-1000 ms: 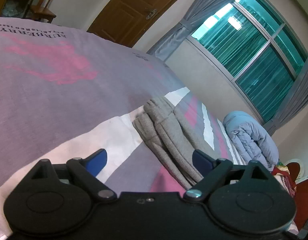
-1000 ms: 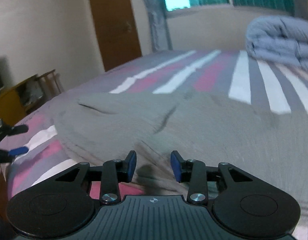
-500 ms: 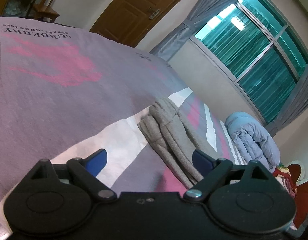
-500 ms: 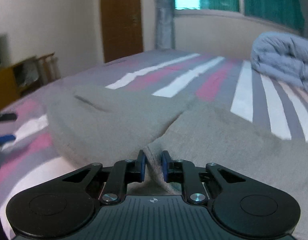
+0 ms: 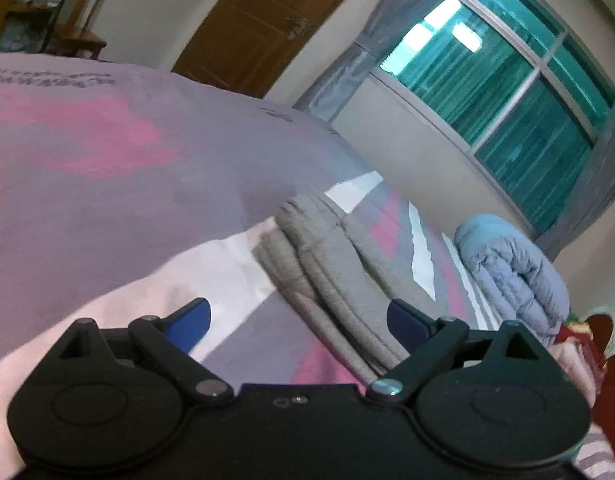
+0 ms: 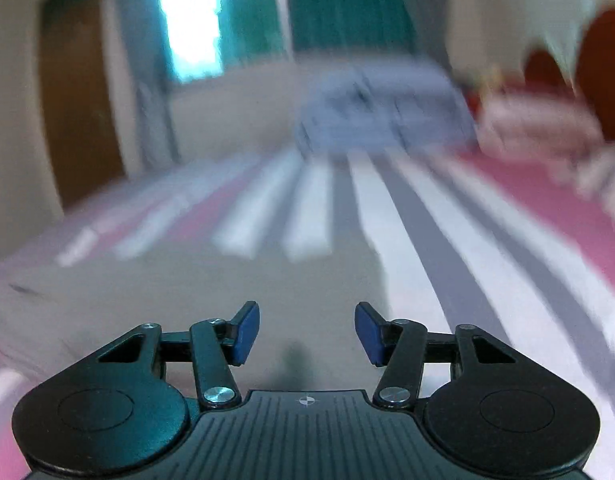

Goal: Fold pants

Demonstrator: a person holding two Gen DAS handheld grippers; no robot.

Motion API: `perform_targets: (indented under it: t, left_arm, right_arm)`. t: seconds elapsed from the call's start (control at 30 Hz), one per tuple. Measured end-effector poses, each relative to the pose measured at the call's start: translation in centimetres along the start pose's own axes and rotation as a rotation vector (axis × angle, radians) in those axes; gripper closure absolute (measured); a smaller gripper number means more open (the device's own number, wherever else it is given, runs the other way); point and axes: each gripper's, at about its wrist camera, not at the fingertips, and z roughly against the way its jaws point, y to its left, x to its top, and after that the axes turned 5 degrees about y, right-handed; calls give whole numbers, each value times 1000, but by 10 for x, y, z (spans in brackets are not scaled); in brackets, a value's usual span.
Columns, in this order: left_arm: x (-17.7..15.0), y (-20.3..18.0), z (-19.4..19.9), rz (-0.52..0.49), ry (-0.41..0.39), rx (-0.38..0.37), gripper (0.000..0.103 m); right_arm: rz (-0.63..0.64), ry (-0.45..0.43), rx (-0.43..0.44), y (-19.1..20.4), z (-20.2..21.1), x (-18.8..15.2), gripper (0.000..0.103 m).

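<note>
The grey pants (image 5: 327, 264) lie folded into a long layered strip on the striped bedsheet (image 5: 107, 184), seen in the left wrist view ahead and to the right. My left gripper (image 5: 297, 322) hangs open over the sheet, nothing between its blue pads, the pants' near end just inside the right finger. In the blurred right wrist view, the grey pants (image 6: 187, 292) spread flat below my right gripper (image 6: 307, 332). Its jaws are opening, with no cloth pinched between the pads.
A rolled light blue duvet (image 5: 511, 264) lies at the far side of the bed, also the blurred duvet (image 6: 383, 108). Behind it are a window with green curtains (image 5: 507, 76), a wooden door (image 5: 259, 24) and a wooden chair (image 5: 79, 20). Red and pink bedding (image 6: 547, 120) sits far right.
My right gripper shut on a fold of the pants, then let it go and swung right, its jaws now apart. The left gripper stayed open and barely shifted.
</note>
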Motion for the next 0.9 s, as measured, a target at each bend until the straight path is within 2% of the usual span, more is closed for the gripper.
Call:
perform_targets:
  t: [0.03, 0.07, 0.13, 0.23, 0.27, 0.3, 0.37, 0.4, 0.53, 0.6, 0.67, 0.7, 0.77, 0.83, 0.9]
  left_arm:
    - [1, -6, -5, -10, 11, 1, 15]
    - [3, -12, -10, -19, 21, 1, 15]
    - [7, -20, -16, -39, 29, -10, 14]
    - [12, -28, -26, -63, 35, -4, 14]
    - [14, -30, -30, -66, 40, -2, 13]
    - [15, -30, -34, -69, 46, 5, 13]
    - [18, -32, -42, -78, 61, 23, 14]
    - [19, -33, -44, -84, 64, 27, 14]
    - [22, -33, -58, -106, 79, 50, 13]
    - [21, -33, -67, -103, 104, 63, 13]
    - [19, -33, -73, -109, 128, 70, 13]
    - [19, -35, -76, -121, 131, 71, 13]
    - [16, -35, -80, -141, 137, 76, 12]
    - [13, -37, -83, -157, 142, 87, 11]
    - [11, -39, -83, -173, 144, 91, 11]
  right_arm:
    - [1, 132, 12, -8, -21, -6, 49]
    - [26, 167, 18, -10, -30, -11, 49]
    - [51, 148, 5, -7, -28, -4, 49]
    - [21, 20, 19, -10, -23, 11, 49]
    - [25, 14, -2, -10, -30, 15, 49]
    - [29, 40, -7, -11, -42, 19, 49]
    - [34, 182, -7, -16, -80, 26, 49]
    - [45, 180, -6, -18, -84, 30, 49]
    - [39, 39, 6, -21, -81, 57, 49]
    - [22, 68, -14, -29, -103, 64, 48]
    - [-40, 174, -23, -43, -134, 62, 41]
    - [-80, 175, -8, -52, -135, 63, 41]
    - [-75, 107, -39, -42, -116, 65, 41]
    - [-27, 20, 27, -18, -94, 56, 41]
    - [28, 3, 131, 10, -88, 40, 41]
